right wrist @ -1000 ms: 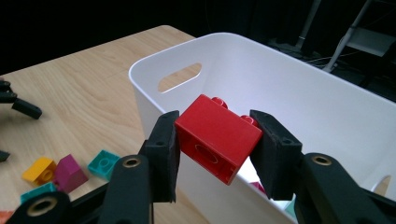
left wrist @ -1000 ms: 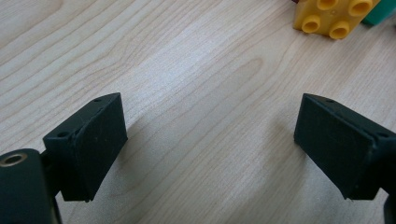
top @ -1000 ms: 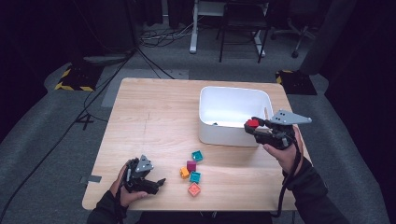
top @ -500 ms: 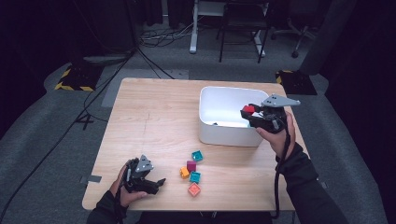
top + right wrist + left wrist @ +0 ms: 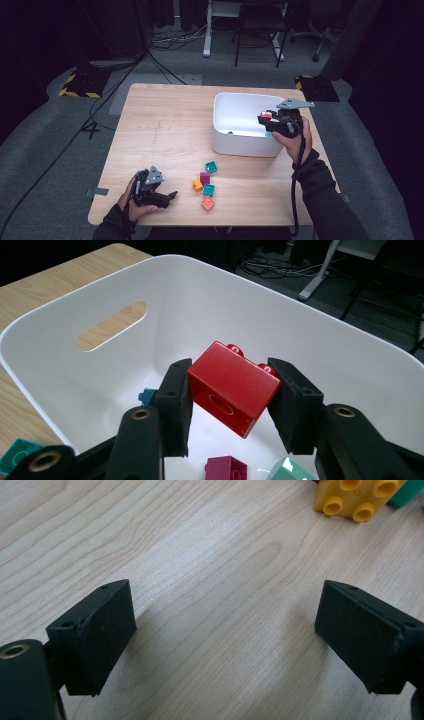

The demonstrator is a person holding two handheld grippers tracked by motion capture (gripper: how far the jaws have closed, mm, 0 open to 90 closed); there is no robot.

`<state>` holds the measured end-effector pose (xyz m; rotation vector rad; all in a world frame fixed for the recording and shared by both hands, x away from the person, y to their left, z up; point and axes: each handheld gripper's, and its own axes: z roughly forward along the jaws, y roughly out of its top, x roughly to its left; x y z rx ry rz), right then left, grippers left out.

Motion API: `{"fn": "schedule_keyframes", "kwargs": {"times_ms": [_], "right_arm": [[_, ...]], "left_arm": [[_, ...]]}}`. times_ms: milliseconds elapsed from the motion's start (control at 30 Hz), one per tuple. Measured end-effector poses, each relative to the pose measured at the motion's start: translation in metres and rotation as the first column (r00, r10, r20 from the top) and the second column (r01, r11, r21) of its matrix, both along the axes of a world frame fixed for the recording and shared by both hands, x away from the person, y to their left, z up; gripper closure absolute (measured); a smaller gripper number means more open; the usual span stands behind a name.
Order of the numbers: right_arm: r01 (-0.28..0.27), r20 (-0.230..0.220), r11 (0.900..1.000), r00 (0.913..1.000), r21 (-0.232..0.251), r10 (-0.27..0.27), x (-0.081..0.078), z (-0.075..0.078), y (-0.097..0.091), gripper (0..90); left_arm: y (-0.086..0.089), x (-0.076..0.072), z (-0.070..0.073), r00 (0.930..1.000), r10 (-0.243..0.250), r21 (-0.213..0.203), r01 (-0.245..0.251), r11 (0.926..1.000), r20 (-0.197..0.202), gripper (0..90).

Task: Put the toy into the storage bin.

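While the right gripper (image 5: pixel 231 405) clamps the tilted red brick (image 5: pixel 233 387) over the bin (image 5: pixel 235 145), its slanted hold could slip early. Left gripper (image 5: pixel 225 635) rests released on the table (image 5: pixel 210 570).

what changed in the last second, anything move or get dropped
The right gripper carried the red block from beside the white bin's near right corner to over its inside, still clamped between the jaws, not released. The left gripper stayed put on the table, jaws open and empty. The five loose blocks in front of the bin did not move.
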<state>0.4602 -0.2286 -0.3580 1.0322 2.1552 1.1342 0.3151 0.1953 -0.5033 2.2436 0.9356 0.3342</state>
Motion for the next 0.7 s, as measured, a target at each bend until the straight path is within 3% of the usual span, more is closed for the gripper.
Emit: {"fn": "schedule_keyframes", "kwargs": {"times_ms": [367,500,633,700], "right_arm": [[0.005,-0.014,1.0000,0.9999,-0.006,-0.005,0.001,-0.006,0.008,48.9],[-0.007,-0.009,0.9999,0.9999,0.015,0.007,-0.004,-0.003,0.006,48.2],[-0.075,0.017,0.9950,0.9971,0.066,0.074,-0.016,0.005,0.005,45.9],[-0.097,0.028,0.9931,0.9951,0.067,0.095,-0.023,0.008,0.005,44.0]], "left_arm": [[0.000,0.000,0.000,1.0000,-0.003,0.000,0.003,1.0000,0.000,9.6],[0.000,0.000,0.000,1.0000,-0.003,0.000,0.003,1.0000,0.000,9.6],[0.000,0.000,0.000,1.0000,-0.003,0.000,0.003,1.0000,-0.001,9.6],[0.000,0.000,0.000,1.0000,-0.003,0.000,0.003,1.0000,-0.001,9.6]]}}
